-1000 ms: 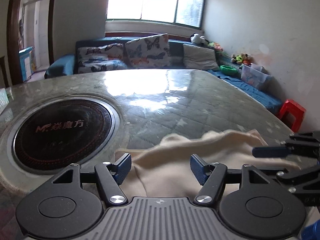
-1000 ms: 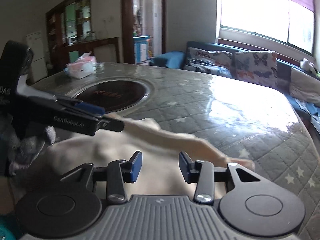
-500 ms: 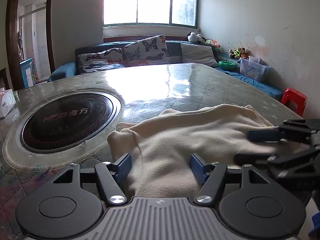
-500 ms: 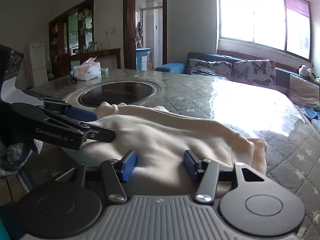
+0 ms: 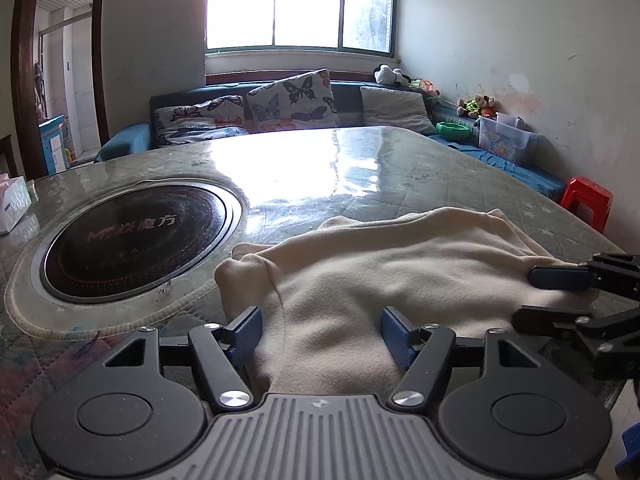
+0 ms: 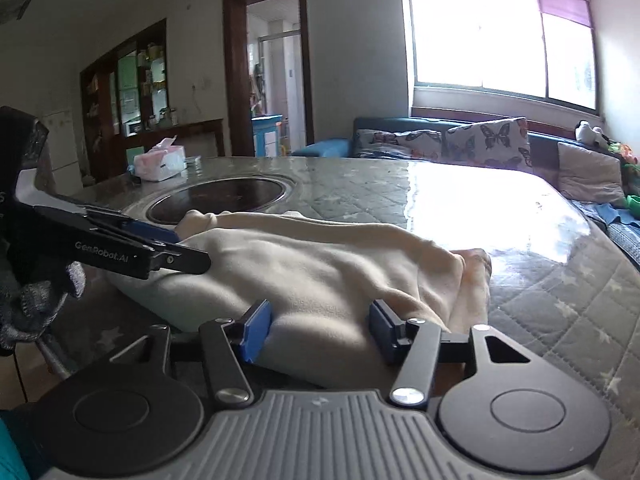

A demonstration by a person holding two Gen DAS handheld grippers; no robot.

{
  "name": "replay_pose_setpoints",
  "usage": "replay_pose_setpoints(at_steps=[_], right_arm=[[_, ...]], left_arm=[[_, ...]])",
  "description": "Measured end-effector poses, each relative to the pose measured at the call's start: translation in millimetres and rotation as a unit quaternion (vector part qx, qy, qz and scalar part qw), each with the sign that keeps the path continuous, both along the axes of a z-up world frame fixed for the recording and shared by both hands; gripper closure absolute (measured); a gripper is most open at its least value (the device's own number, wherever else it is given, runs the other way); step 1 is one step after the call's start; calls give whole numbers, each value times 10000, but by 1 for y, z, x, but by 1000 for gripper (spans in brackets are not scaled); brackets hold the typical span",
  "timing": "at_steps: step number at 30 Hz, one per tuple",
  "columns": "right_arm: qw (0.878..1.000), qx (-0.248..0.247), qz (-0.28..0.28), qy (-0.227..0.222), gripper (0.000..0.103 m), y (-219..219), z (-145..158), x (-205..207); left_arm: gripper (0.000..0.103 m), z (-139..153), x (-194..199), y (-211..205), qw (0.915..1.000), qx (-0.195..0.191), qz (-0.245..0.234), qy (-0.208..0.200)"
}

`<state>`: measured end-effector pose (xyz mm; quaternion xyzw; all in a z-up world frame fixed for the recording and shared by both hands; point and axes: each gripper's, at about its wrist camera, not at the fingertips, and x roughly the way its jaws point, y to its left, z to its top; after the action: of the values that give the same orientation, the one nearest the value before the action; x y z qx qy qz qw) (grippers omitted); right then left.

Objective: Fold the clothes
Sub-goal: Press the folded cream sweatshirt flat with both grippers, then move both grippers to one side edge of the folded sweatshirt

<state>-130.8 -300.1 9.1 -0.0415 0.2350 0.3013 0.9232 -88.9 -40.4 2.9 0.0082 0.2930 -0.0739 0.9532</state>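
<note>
At the far left of the table point(image 5: 400, 160), a tissue box point(image 5: 12, 210) is seen near the edge. Beside it, a round black cooktop point(image 5: 132, 240) is set into the tabletop. Just right of the cooktop, a cream garment point(image 5: 400, 272) is spread in a loose heap on the near part of the table, one rounded corner lying close to the cooktop's rim.

The left gripper point(image 5: 320, 334) is held over the garment's near edge with its jaws spread wide; cloth is seen between the blue pads, but nothing is pinched. From the right wrist view, it point(image 6: 192, 250) is seen reaching in over the garment's left end.

Further right, the right gripper point(image 6: 318, 330) is likewise released, its jaws parted over the garment, with folds bunched at the right end. In the left wrist view, its fingers point(image 5: 560, 278) are seen apart at the garment's right edge.

A sofa point(image 5: 280, 108) is seen behind the table under a window point(image 5: 300, 4), and a red stool point(image 5: 586, 200) at the far right.
</note>
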Motion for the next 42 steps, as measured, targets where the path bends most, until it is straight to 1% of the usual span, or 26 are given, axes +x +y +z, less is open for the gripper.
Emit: replay_pose_setpoints(at_steps=[1, 4, 5, 10, 12, 15, 16, 17, 18, 19, 22, 25, 26, 27, 29, 33, 36, 37, 40, 42], right_arm=[[10000, 81, -14, 27, 42, -3, 2, -2], [9991, 414, -62, 89, 29, -17, 9, -8], [9988, 472, -52, 113, 28, -20, 10, -9], [9987, 441, 34, 251, 26, -21, 0, -9], [9990, 412, 6, 197, 26, -20, 6, -8], [9992, 369, -35, 116, 25, -18, 15, -5], [9993, 354, -49, 89, 22, -17, 18, -4], [9994, 340, -63, 62, 15, -16, 21, -3], [9995, 281, -123, 2, 11, -14, 24, -2], [9995, 168, -239, -101, 5, -10, 26, -1], [9970, -323, -607, -342, 5, 2, 22, 4], [9915, -750, -912, -546, 4, 5, 15, 2], [9876, -943, -1059, -674, 0, 6, 14, 0], [9822, -1157, -1227, -829, 0, 7, 12, -2], [9675, -1681, -1498, -1151, 0, 13, 6, -6], [9496, -2433, -1319, -1474, 0, 29, -8, -9], [9501, -2495, -1249, -1396, 0, 32, -5, -6], [9488, -2535, -1203, -1452, 0, 34, -1, -6], [9409, -2605, -1140, -1840, 0, 46, 12, -9], [9331, -2715, -1144, -2062, 0, 58, 16, -5]], left_arm=[[33, 3, -2, 1, 10000, -22, -7, -22], [31, 8, -6, 3, 9999, -47, -7, -105], [31, 10, -7, 3, 9999, -47, -8, -118], [31, 11, -9, 3, 9999, -27, 12, -131], [31, 12, -11, 5, 9999, -32, 33, -123], [30, 21, -15, 7, 9997, -28, 43, -255], [29, 23, -16, 8, 9996, -51, 56, -282], [29, 25, -15, 9, 9995, -69, 70, -293], [29, 25, -15, 8, 9995, -69, 88, -299], [29, 26, -15, 8, 9995, -71, 97, -299], [27, 25, -15, 7, 9996, -90, 99, -256], [27, 23, -15, 7, 9997, -61, 73, -221], [27, 23, -15, 7, 9997, -67, 64, -212], [27, 23, -14, 7, 9997, -72, 60, -206], [26, 22, -13, 5, 9998, -87, 48, -190], [26, 21, -11, 2, 9998, -113, 15, -166], [25, 22, -11, 1, 9998, -88, -6, -172], [23, 23, -11, 0, 9998, -80, -2, -181], [22, 26, -9, 0, 9997, -75, 11, -216], [22, 27, -7, -1, 9997, -85, 3, -222]])
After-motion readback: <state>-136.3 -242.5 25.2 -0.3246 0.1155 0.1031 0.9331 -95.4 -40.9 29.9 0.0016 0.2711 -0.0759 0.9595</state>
